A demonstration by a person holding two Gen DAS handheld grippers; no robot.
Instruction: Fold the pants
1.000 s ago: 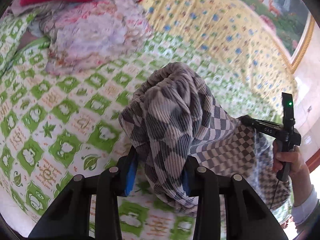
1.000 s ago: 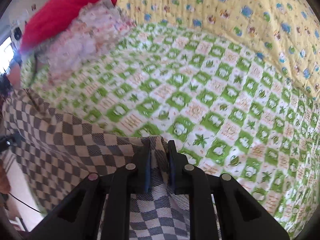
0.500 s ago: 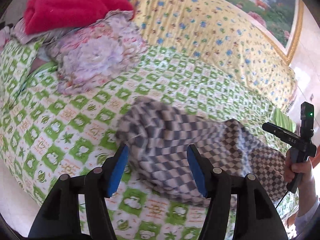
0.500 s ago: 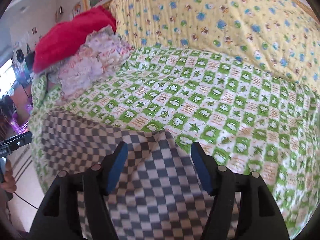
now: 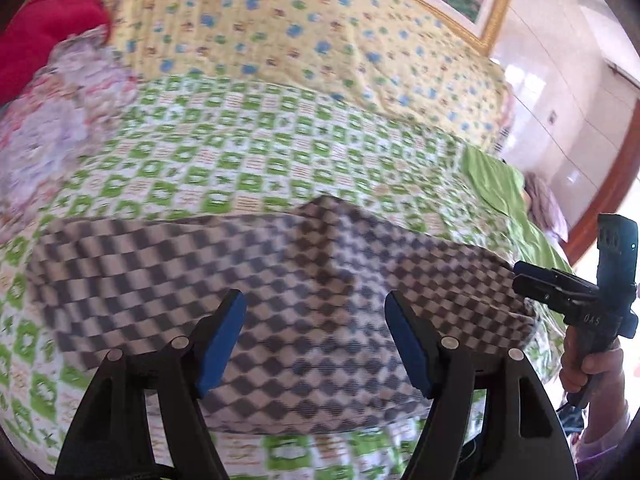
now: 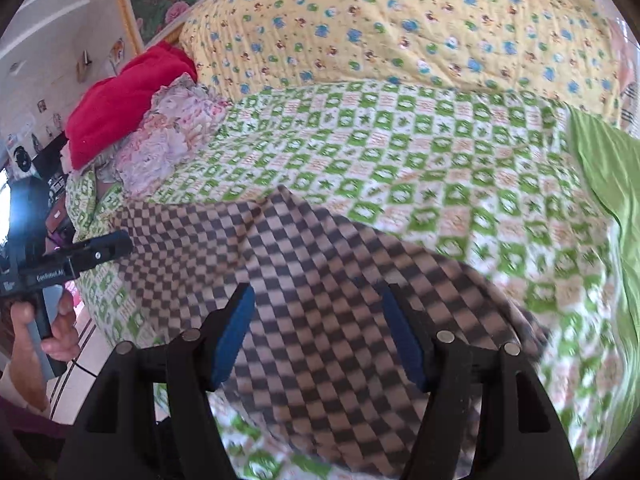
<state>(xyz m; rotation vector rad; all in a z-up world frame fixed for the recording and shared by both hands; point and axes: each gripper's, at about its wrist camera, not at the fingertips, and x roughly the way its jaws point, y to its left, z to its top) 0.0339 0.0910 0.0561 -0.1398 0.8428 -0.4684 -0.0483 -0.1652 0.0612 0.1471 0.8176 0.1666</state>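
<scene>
**Pants laid out, both grippers released**

Nearest, the left gripper (image 5: 314, 338) and right gripper (image 6: 316, 334) hovered with jaws spread wide, grasping nothing. Beneath them the checkered pants (image 5: 280, 280) lay spread on the bed (image 6: 400, 152), a ridge near the middle. Judged: laying-out was done; next called for pinching an edge and carrying it across. Beyond sat a yellow quilt (image 6: 400, 20).

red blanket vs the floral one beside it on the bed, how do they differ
The red blanket is one solid colour; the floral blanket is pale pink with printed flowers. The red blanket sits higher and further back, toward the wall, while the floral blanket lies lower, nearer the checked pants. Both are bunched up, unfolded, at the same end of the green-patterned bedspread.
</scene>
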